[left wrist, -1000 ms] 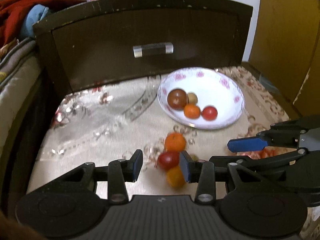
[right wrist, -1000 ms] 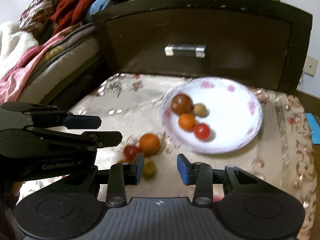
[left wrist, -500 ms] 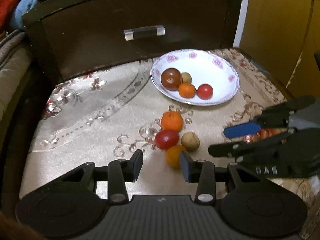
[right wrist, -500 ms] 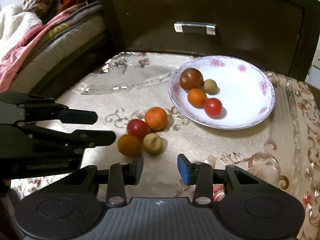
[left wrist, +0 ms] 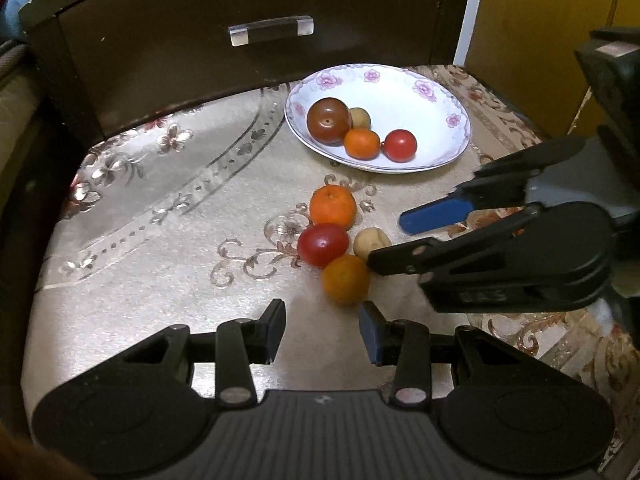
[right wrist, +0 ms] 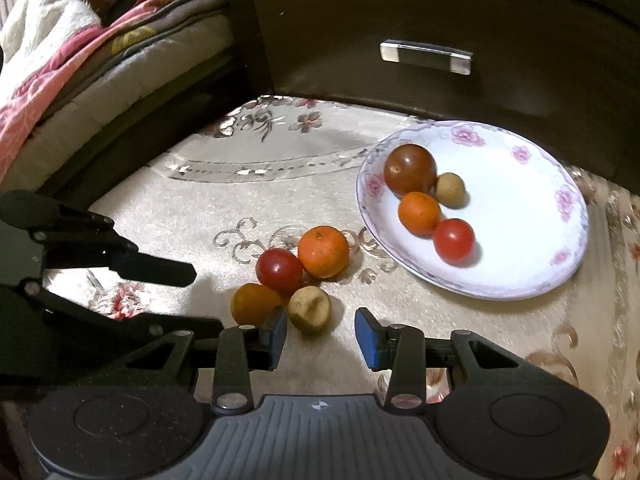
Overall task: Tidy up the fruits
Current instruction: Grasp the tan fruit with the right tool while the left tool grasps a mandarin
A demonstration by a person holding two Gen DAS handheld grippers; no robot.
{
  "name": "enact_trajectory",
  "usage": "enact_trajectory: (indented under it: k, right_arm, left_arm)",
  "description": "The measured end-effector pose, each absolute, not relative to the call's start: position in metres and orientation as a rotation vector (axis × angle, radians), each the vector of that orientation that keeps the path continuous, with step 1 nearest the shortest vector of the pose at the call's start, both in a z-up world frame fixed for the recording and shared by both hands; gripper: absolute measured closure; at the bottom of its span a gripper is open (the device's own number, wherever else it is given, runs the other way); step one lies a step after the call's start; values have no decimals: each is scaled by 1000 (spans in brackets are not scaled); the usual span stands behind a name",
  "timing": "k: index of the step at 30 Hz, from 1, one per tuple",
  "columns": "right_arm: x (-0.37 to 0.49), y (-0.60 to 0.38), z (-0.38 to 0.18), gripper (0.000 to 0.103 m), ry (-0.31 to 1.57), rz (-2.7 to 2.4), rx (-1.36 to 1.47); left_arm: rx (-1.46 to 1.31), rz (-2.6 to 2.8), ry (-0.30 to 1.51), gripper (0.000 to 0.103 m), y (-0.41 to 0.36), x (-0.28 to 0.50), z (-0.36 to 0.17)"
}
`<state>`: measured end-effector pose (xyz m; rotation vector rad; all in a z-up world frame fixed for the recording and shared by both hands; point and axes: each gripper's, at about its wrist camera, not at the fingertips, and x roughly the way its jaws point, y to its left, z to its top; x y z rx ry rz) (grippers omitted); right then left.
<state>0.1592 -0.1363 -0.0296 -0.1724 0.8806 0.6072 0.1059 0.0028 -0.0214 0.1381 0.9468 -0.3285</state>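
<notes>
A white flowered plate (left wrist: 436, 96) (right wrist: 532, 216) holds a dark red tomato (left wrist: 329, 120), a small tan fruit (left wrist: 360, 117), an orange (left wrist: 362, 143) and a red tomato (left wrist: 401, 145). On the cloth lie an orange (left wrist: 333, 206) (right wrist: 323, 251), a red tomato (left wrist: 323, 244) (right wrist: 279, 271), a tan fruit (left wrist: 372, 242) (right wrist: 310, 308) and a yellow-orange fruit (left wrist: 346, 279) (right wrist: 256, 304). My left gripper (left wrist: 322, 332) is open, just short of the yellow-orange fruit. My right gripper (right wrist: 321, 338) is open, just short of the tan fruit.
A dark wooden drawer front (left wrist: 256, 36) with a clear handle (left wrist: 271, 30) stands behind the plate. Bedding (right wrist: 80, 64) lies to the left. A yellow cabinet (left wrist: 540, 20) stands at the right. The patterned cloth (left wrist: 160, 208) covers the surface.
Both grippers have moved lower and closer to the loose fruits. The right gripper now reaches in beside the tan fruit. The fruits have not moved.
</notes>
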Motion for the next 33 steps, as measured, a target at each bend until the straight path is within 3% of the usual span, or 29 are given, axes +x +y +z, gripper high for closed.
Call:
enact_trajectory:
  k: [7,13,15,33]
  right_arm:
    - [165,-132,-36,70,890,614,-181]
    - [167,-125,-39,75,877,624,-196]
    - [167,-124,-39,82,876,617,-210]
    - [152,-159,-32,83,914,557,-161]
  left_arm:
    - [134,-337,957,55,1,107,-26]
    - [130,-347,958,55,-4,110,-30]
    - [126,-347,956,55,-5,111,-31]
    - [125,-321,965,62,-6,116,-41]
